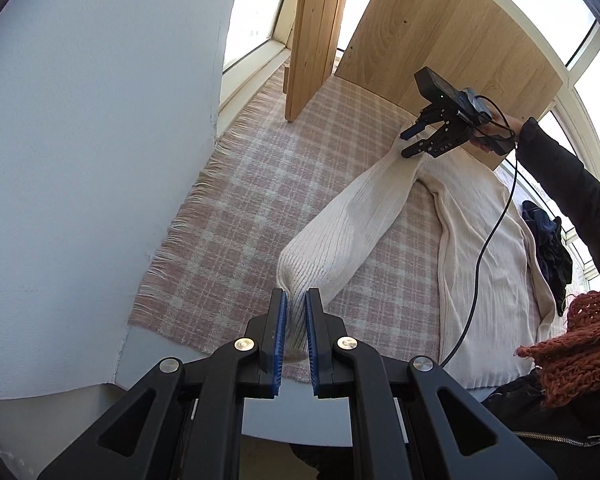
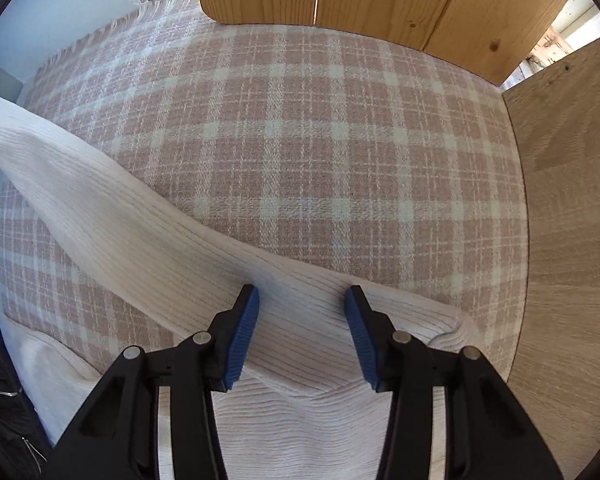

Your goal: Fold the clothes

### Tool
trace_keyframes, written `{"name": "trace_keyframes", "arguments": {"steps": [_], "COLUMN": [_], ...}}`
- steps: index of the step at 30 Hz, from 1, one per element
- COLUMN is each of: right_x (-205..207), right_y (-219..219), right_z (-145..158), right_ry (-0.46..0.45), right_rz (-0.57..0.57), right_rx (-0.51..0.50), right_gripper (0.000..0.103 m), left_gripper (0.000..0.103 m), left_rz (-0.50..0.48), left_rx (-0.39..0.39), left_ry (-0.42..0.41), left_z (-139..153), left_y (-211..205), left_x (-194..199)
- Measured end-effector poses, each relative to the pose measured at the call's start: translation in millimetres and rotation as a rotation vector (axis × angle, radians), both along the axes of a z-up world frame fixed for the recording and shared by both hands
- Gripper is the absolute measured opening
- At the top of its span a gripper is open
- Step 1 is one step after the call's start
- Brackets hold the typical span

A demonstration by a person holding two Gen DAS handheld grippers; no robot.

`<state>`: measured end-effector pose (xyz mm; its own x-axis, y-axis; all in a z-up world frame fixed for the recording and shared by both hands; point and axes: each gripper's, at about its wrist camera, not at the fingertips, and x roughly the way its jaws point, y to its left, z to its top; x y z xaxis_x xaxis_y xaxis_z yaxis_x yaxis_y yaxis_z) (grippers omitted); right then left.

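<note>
A cream ribbed sweater [image 1: 488, 260] lies on a pink checked blanket [image 1: 260, 184]. Its long sleeve [image 1: 352, 216] stretches towards me and lifts off the blanket at the cuff end. My left gripper [image 1: 296, 294] is shut on that cuff, and the fabric bunches between the blue pads. My right gripper [image 1: 412, 144] points down at the shoulder end of the sleeve. In the right wrist view the right gripper [image 2: 302, 292] stands open, with the flat ribbed sleeve [image 2: 100, 208] between its fingertips and no pinch showing.
Wooden boards [image 1: 452, 40] stand at the blanket's far edge, and a white wall [image 1: 80, 160] runs along the left. A dark garment [image 1: 552, 248] lies beside the sweater. A black cable [image 1: 480, 264] hangs across the sweater. A person's dark sleeve [image 1: 572, 184] and rust knit scarf [image 1: 572, 352] are at right.
</note>
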<state>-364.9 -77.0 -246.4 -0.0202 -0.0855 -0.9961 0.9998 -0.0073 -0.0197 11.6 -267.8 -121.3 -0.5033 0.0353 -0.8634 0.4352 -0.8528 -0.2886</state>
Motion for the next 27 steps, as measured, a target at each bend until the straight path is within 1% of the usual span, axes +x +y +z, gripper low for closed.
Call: {"name": "trace_keyframes", "arguments": {"steps": [5,7,8,9,12,15,16,18,20,23,27], "right_x": [-15,3,6,3,-9,-51,-64,-73,-82,-91,-92], "right_y": [0,0,-7,-9,-14,-24,-28,-30,-30,-26,-15], "right_z": [-3,-2,-3,-2,-1,5,7,11,15,23,39], "right_ry": [0.027,0.01,0.009,0.009,0.012,0.021,0.011,0.005,-0.008,-0.009,0.027], "right_rz": [0.04,0.0,-0.001,0.001,-0.01,-0.07,-0.081,-0.076,-0.085,-0.091,-0.079], "right_rx": [-0.021,-0.044,-0.058,-0.07,-0.097,-0.143,-0.144,-0.146,-0.156,-0.175,-0.209], "right_gripper": [0.036,0.029,0.017,0.013,0.011,0.011,0.011,0.011,0.01,0.008,0.008], "left_gripper": [0.009,0.009,0.009,0.009,0.009,0.009,0.009,0.009,0.009,0.009,0.009], "left_rz": [0.0,0.003,0.005,0.005,0.01,0.021,0.026,0.034,0.045,0.029,-0.04], "left_rx": [0.008,0.007,0.006,0.004,0.0,-0.003,-0.002,0.004,0.007,0.029,0.028], "left_ry": [-0.009,-0.011,-0.013,-0.016,-0.024,-0.025,-0.026,-0.018,0.01,0.066,0.106], "left_z": [-6,-7,-7,-7,-8,-9,-9,-9,-5,7,25], "left_y": [-3,-4,-5,-5,-7,-9,-10,-10,-10,-3,20], "left_x": [-4,-4,-4,-4,-4,-2,-1,2,4,5,0]}}
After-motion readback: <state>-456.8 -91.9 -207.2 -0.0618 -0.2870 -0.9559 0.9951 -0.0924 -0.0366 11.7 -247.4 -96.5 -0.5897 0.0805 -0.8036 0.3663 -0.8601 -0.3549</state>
